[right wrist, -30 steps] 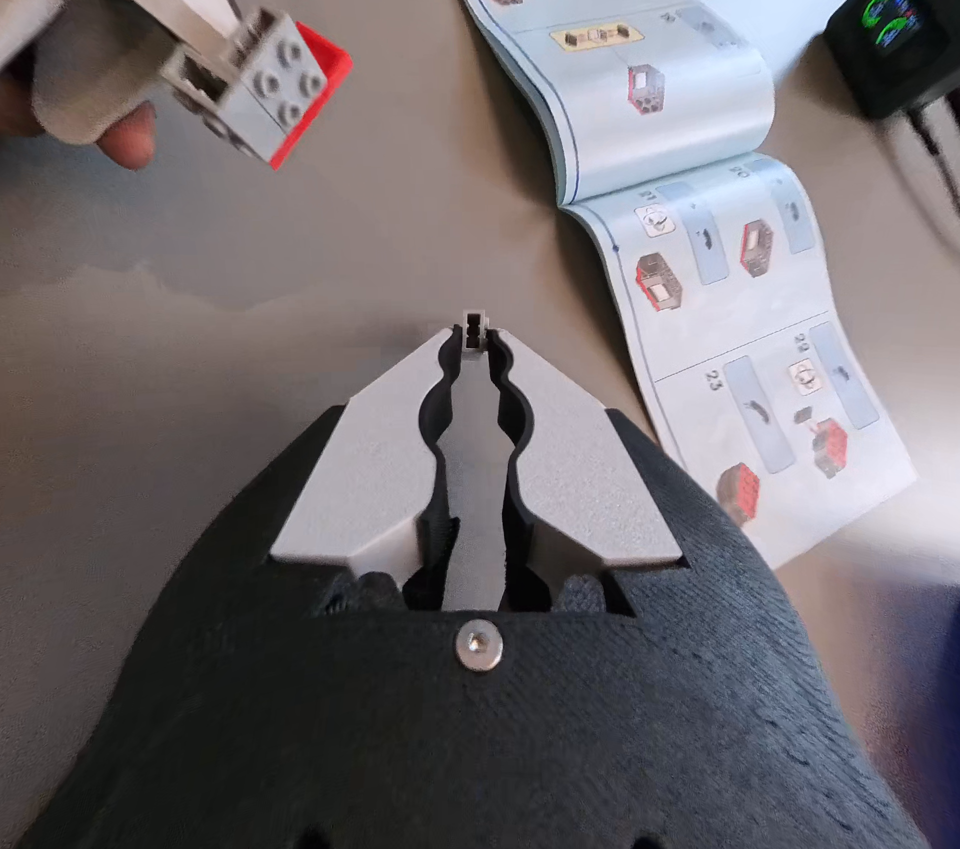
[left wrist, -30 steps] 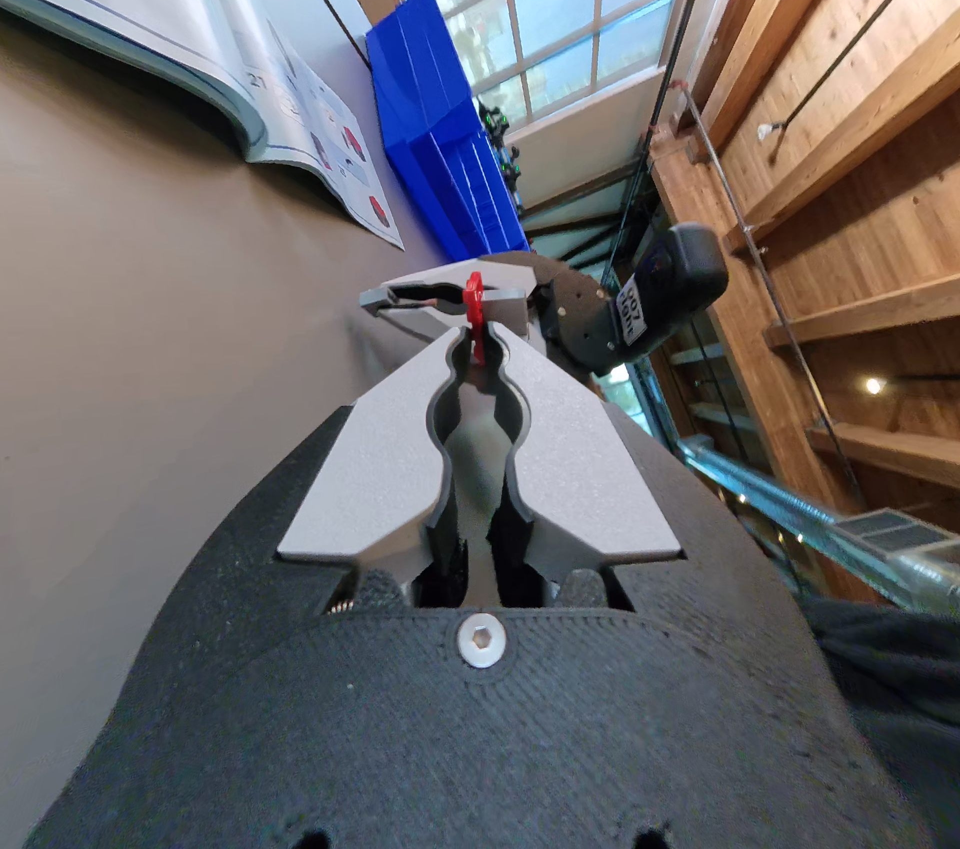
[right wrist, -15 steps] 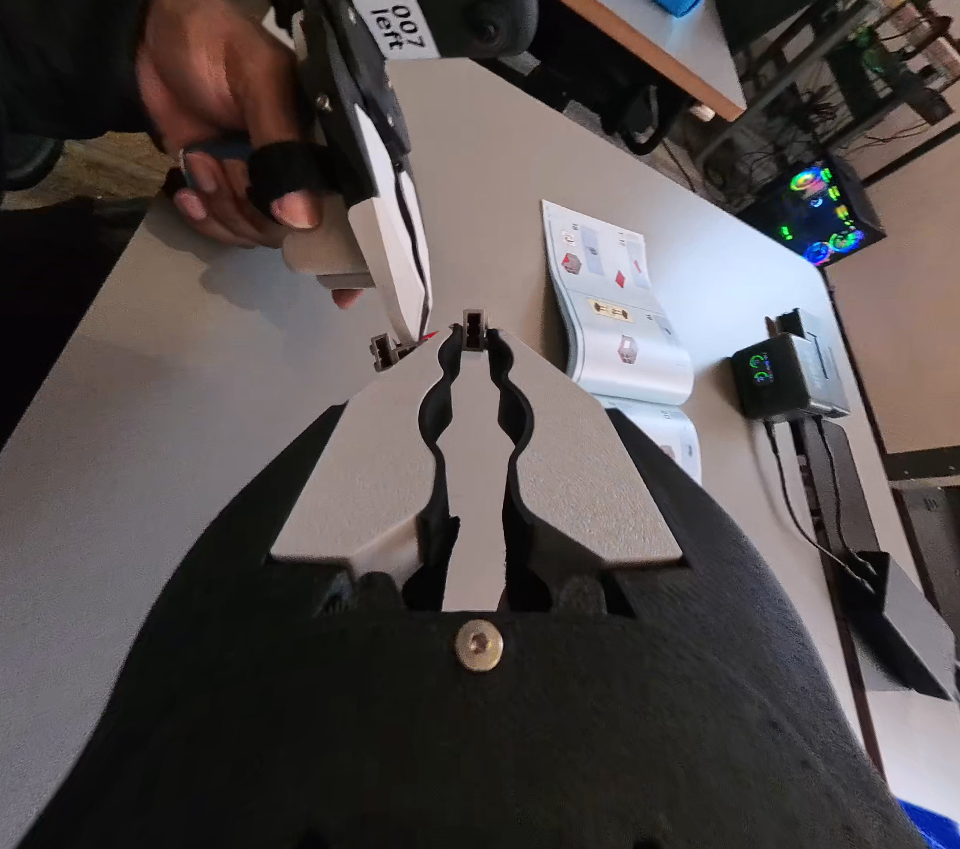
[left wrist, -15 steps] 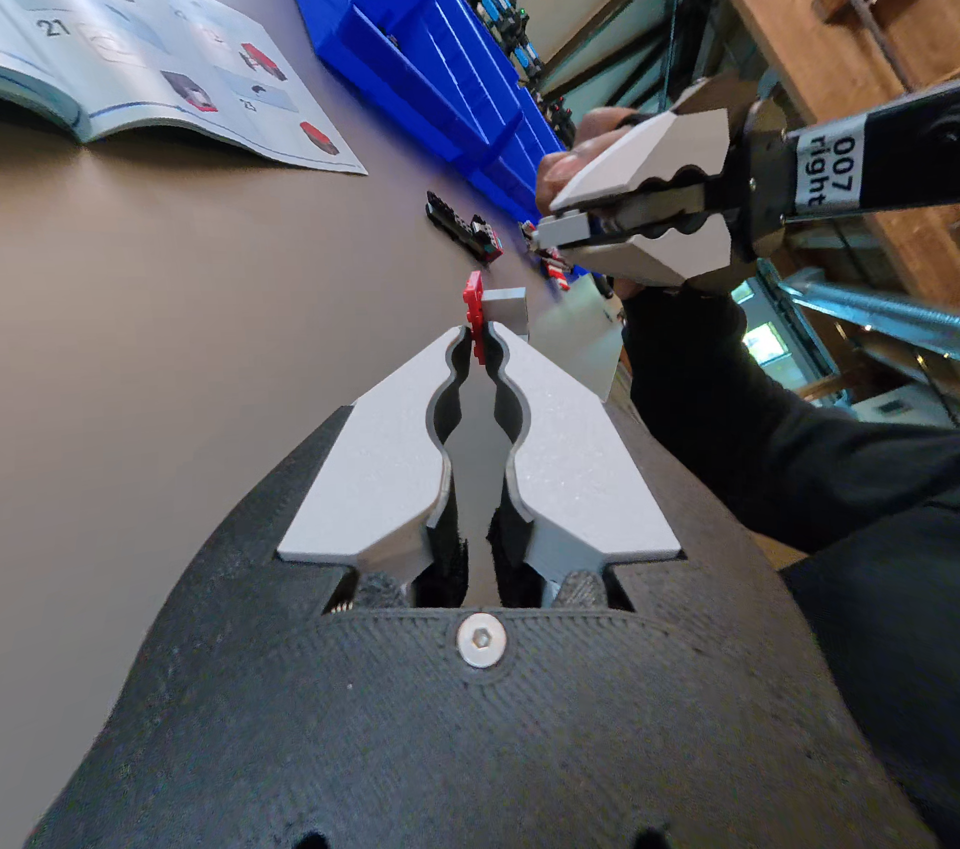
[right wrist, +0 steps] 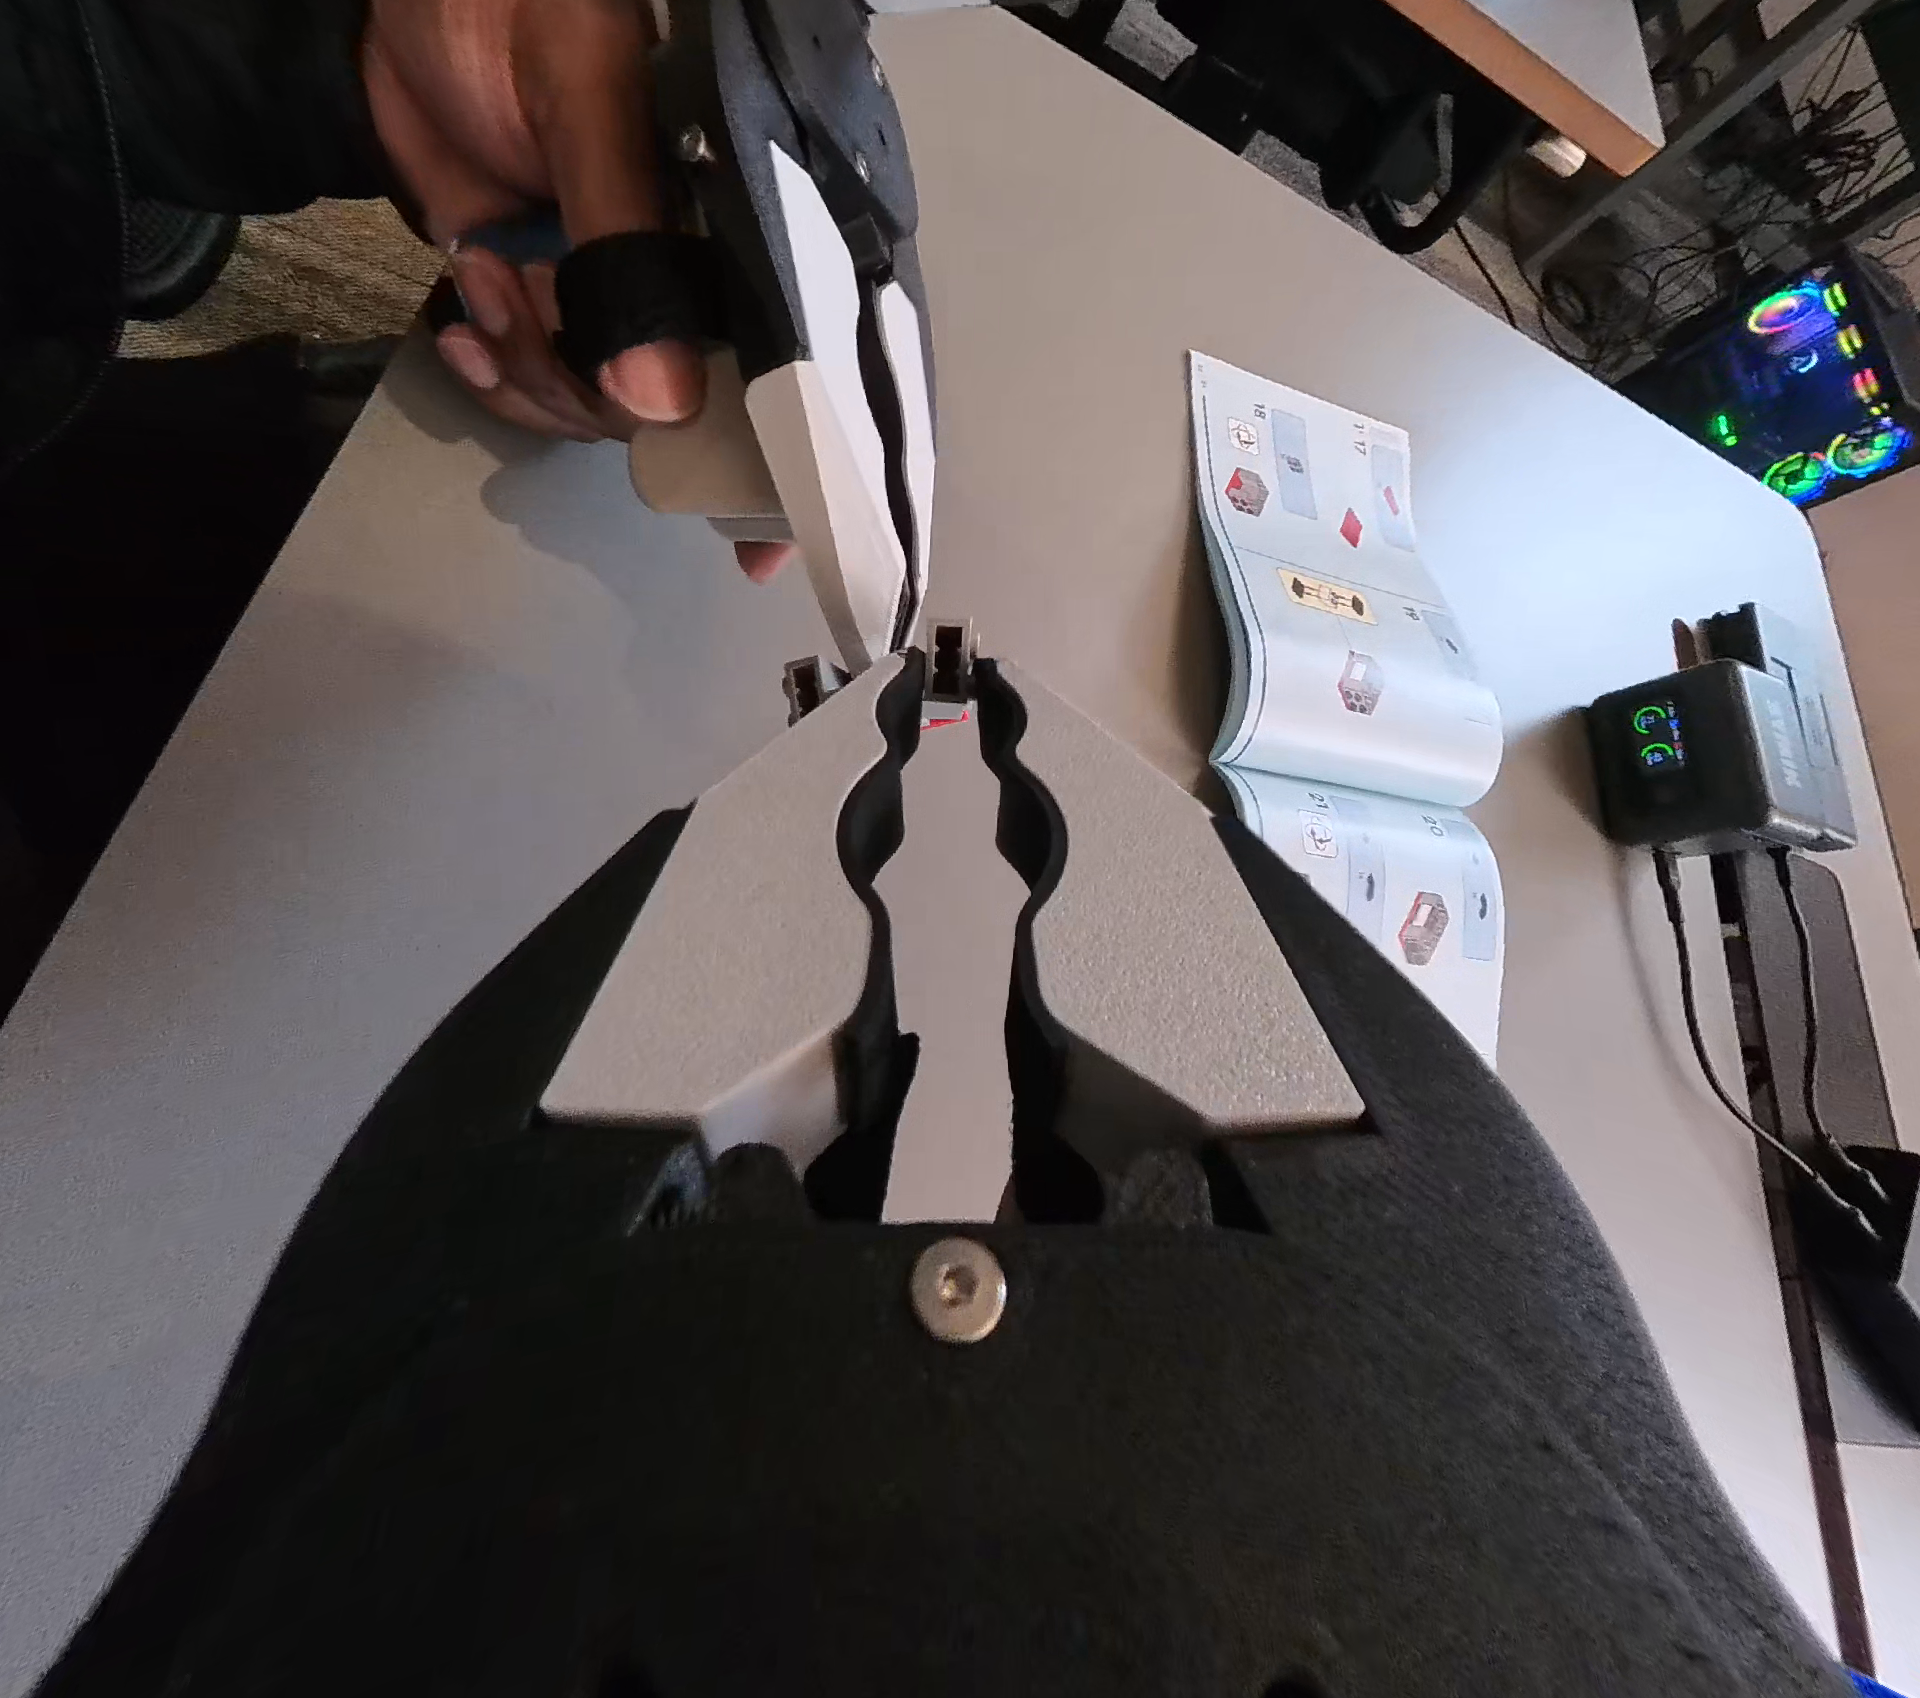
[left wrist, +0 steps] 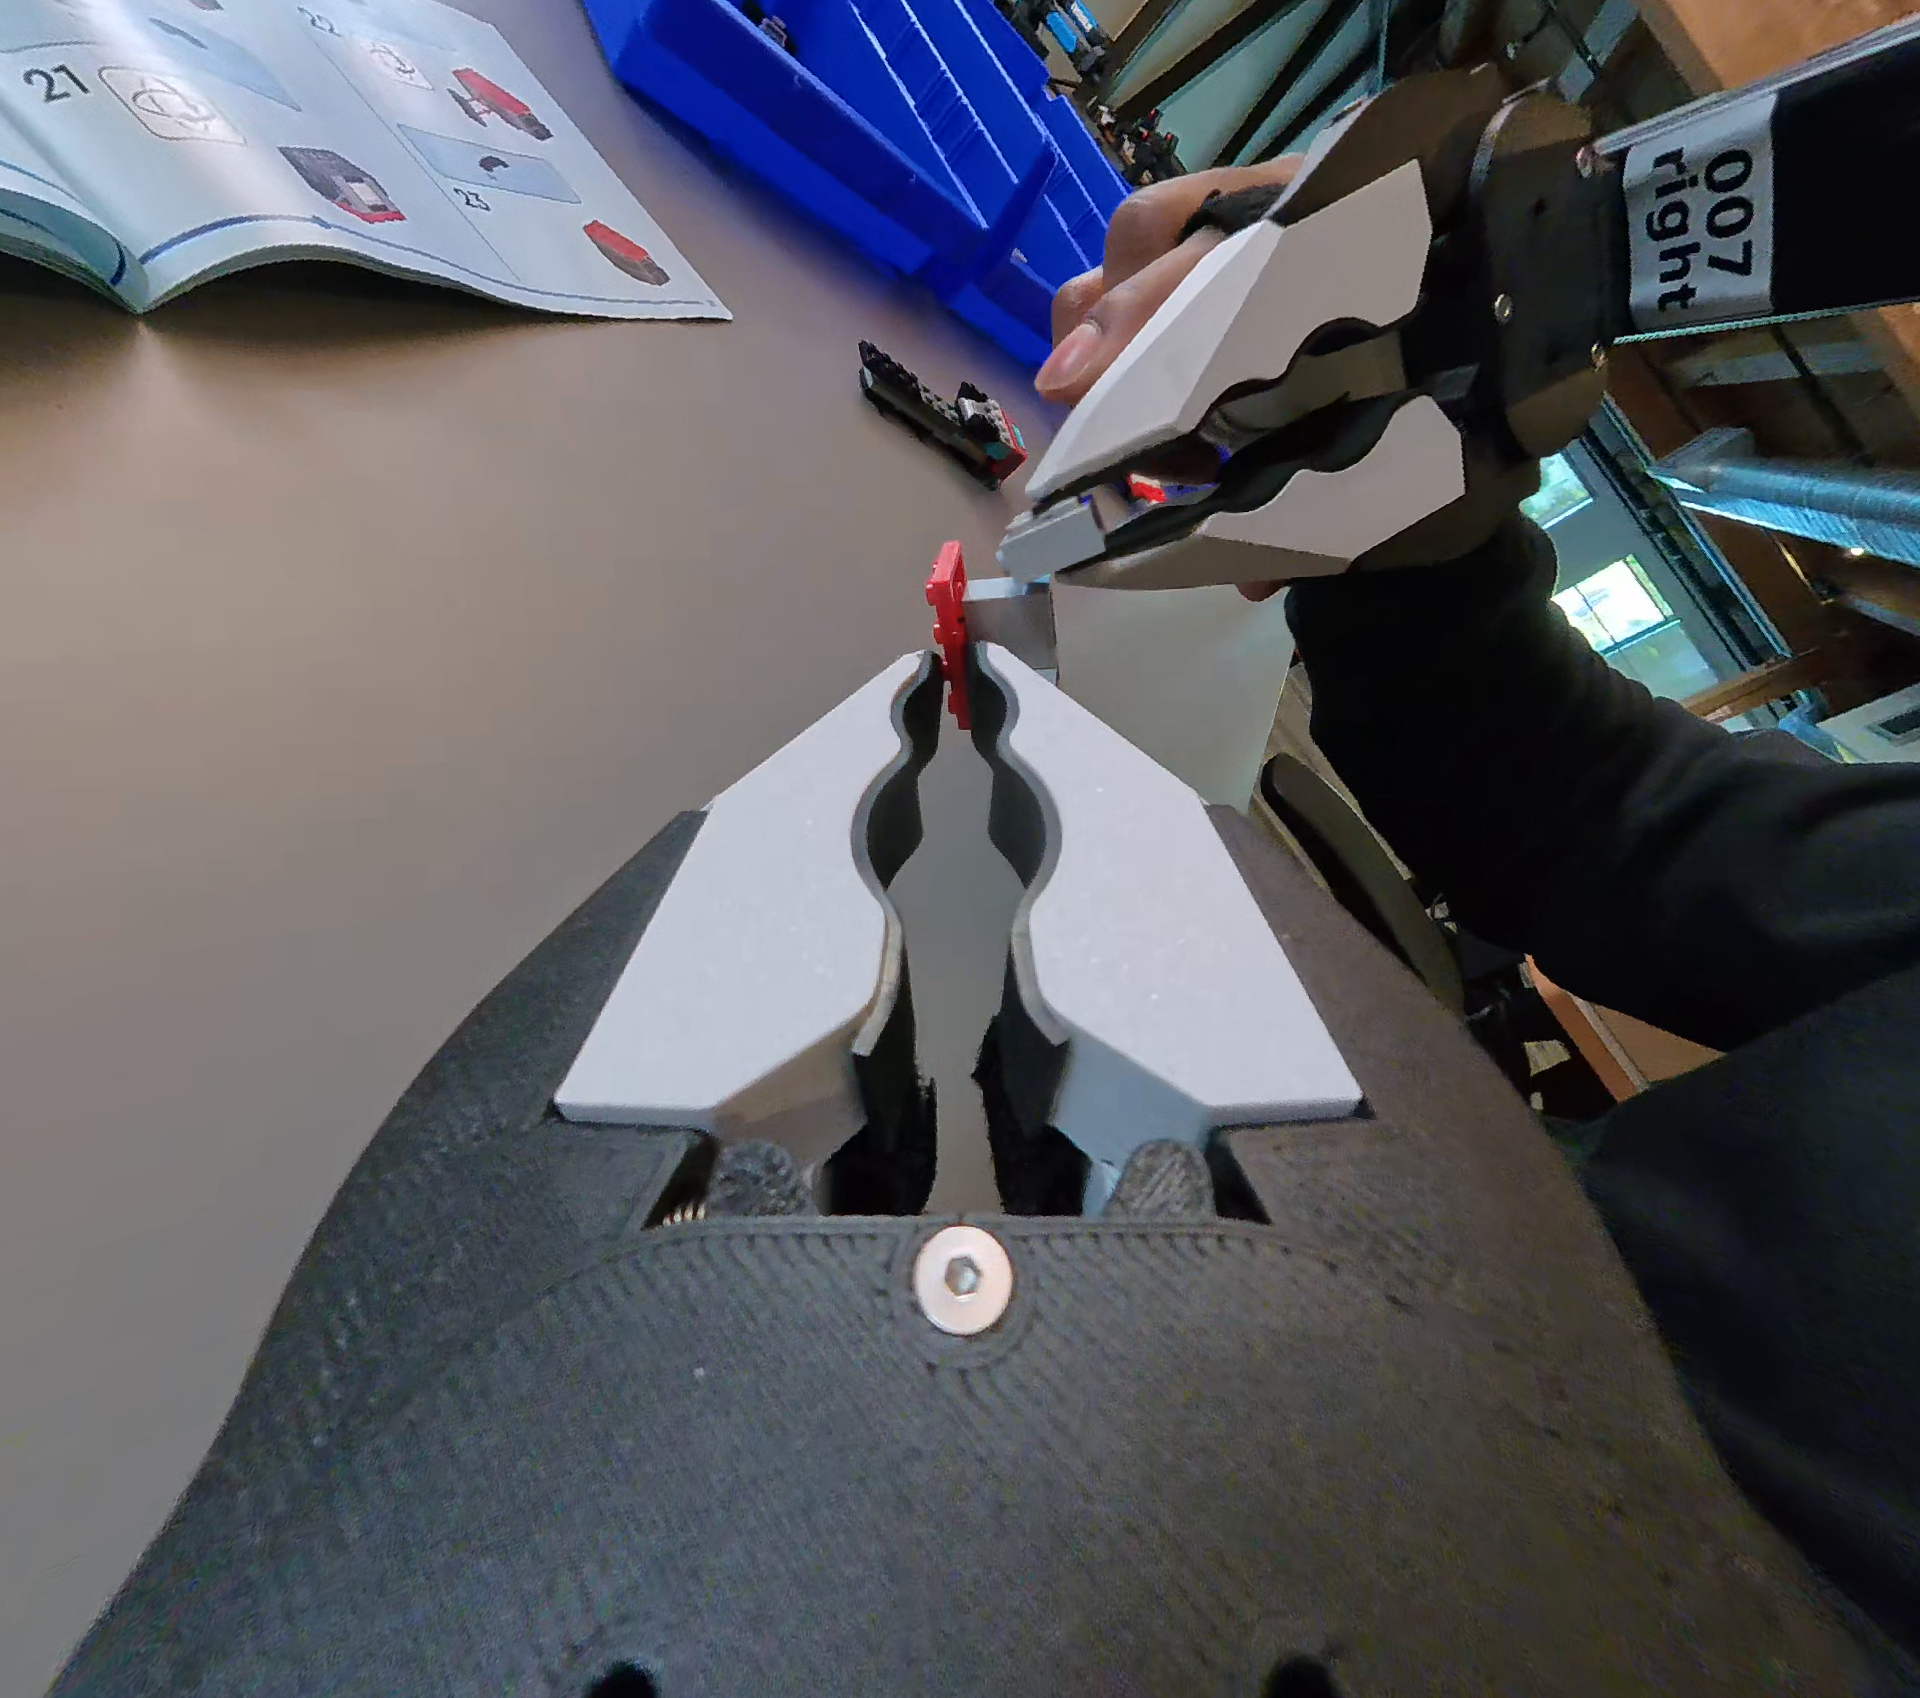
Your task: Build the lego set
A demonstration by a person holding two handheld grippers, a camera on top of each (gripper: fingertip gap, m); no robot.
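Observation:
My left gripper (left wrist: 954, 661) is shut on a small assembly of a red plate (left wrist: 948, 609) with a grey brick (left wrist: 1008, 614) on its right side, held above the table. My right gripper (right wrist: 948, 669) is shut on a small grey brick (right wrist: 950, 661). In the left wrist view the right gripper (left wrist: 1049, 542) comes in from the right, its grey brick (left wrist: 1047, 534) just above the assembly's grey part. In the right wrist view the left gripper (right wrist: 883, 609) points down from above, part of its grey assembly (right wrist: 805, 684) showing beside my left finger. Whether the two pieces touch I cannot tell.
An open instruction booklet (left wrist: 312, 142) (right wrist: 1351, 661) lies on the grey table (left wrist: 364, 609). Blue bins (left wrist: 831, 38) stand along the far side. A black and red partial build (left wrist: 940, 412) lies near them. A black device (right wrist: 1725, 755) with cables sits by the table's right edge. The grippers are tip to tip, or close to it. From either gripper's tips it is about 35 centimeters to the black device (right wrist: 1725, 755).
Both grippers swung from facing the room and table to facing each other. The right gripper's grey brick has closed in on the red and grey assembly in the left gripper.

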